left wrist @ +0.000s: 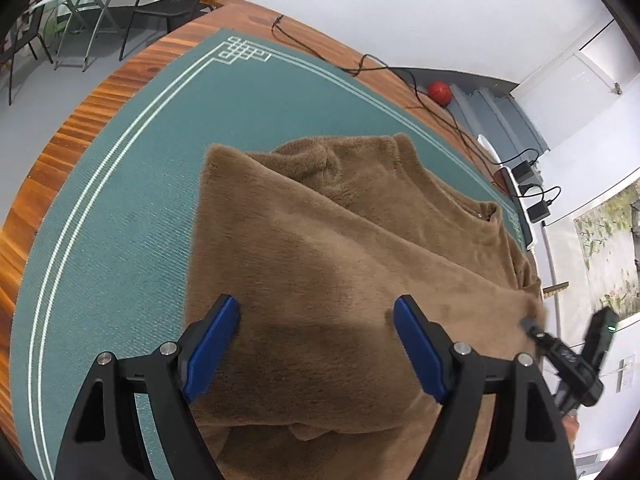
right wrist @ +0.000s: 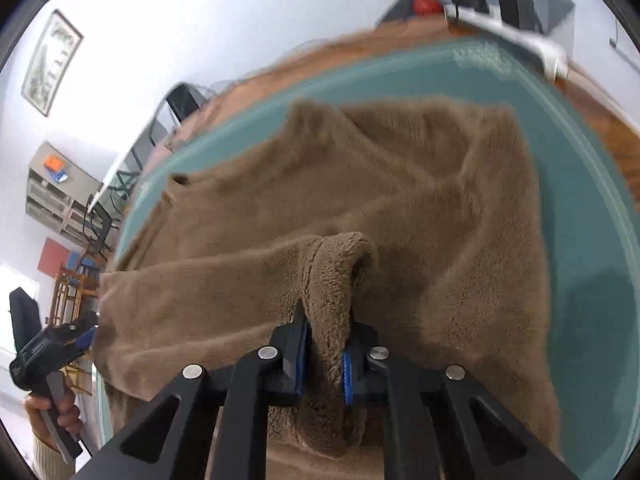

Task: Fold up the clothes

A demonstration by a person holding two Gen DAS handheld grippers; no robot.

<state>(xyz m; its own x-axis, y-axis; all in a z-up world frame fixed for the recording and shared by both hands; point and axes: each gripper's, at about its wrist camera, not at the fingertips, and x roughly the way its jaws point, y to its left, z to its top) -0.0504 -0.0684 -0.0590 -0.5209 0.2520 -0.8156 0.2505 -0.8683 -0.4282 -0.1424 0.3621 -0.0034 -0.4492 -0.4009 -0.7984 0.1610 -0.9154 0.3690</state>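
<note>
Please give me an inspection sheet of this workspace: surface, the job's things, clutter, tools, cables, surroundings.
Surface: wooden table covered by a green mat.
Job's things: one brown fleece garment, partly folded, on the mat.
Clutter: a white object on the far table edge, blurred.
Tools: left tool open over the garment, holding nothing; right tool shut on a bunched fold of the garment.
Cables: black cable along the table's far edge, running to adapters.
Surroundings: black chairs, red ball on the floor, framed picture, shelf.
</note>
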